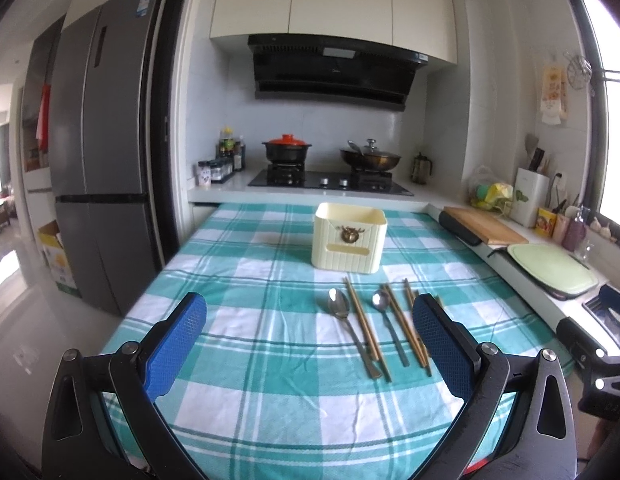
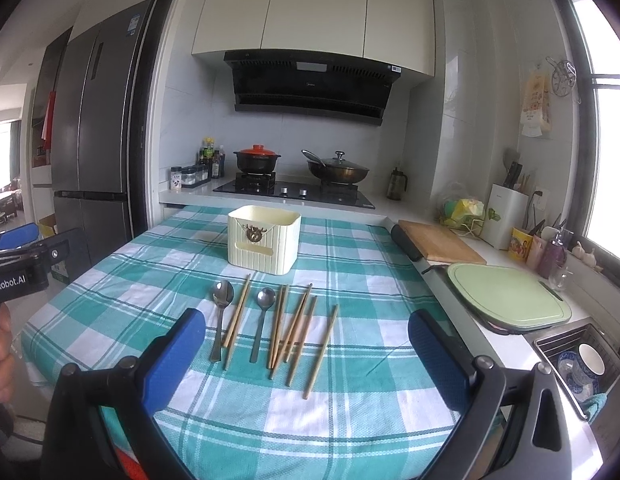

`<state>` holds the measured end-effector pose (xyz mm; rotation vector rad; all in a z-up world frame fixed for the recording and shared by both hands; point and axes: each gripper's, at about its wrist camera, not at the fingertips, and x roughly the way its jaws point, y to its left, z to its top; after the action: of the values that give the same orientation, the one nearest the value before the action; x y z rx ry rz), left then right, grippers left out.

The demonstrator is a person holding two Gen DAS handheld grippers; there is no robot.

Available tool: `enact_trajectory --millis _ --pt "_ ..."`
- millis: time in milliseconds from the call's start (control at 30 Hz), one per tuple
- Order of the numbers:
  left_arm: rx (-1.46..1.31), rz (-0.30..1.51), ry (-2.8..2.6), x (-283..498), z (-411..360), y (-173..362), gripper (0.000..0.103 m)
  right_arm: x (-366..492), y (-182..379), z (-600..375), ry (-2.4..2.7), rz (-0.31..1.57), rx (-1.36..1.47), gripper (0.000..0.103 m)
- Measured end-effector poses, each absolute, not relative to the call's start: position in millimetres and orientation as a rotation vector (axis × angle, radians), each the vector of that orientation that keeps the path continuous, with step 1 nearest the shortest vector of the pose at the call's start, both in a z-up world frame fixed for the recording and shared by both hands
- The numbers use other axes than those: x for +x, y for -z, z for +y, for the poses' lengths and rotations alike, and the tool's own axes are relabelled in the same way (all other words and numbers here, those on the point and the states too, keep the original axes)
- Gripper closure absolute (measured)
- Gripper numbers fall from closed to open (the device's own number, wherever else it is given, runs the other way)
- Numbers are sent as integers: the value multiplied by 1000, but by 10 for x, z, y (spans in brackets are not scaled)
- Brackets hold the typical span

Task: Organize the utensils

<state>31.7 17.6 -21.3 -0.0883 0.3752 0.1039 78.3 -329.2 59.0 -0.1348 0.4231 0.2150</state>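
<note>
A cream utensil holder (image 1: 349,237) (image 2: 264,239) stands upright on the teal checked tablecloth (image 1: 249,280) (image 2: 350,280). In front of it lie two metal spoons (image 1: 339,303) (image 2: 223,294) and several wooden chopsticks (image 1: 366,328) (image 2: 297,328), side by side. My left gripper (image 1: 310,316) is open and empty, above the cloth near the utensils' handle ends. My right gripper (image 2: 307,332) is open and empty, hovering over the chopsticks. The left gripper also shows at the left edge of the right wrist view (image 2: 17,256).
A stove with a red-lidded pot (image 1: 286,148) and a wok (image 1: 370,157) is behind the table. A counter on the right holds a wooden board (image 2: 440,242), a green board (image 2: 506,296) and a sink (image 2: 582,360). A fridge (image 1: 101,140) stands left.
</note>
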Motion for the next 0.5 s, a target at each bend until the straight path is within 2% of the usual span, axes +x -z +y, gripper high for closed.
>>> enact_trajectory --millis 500 --pt "-120 530 -21 645 229 539 1 1011 -453 -3318 -212 427 -118 0"
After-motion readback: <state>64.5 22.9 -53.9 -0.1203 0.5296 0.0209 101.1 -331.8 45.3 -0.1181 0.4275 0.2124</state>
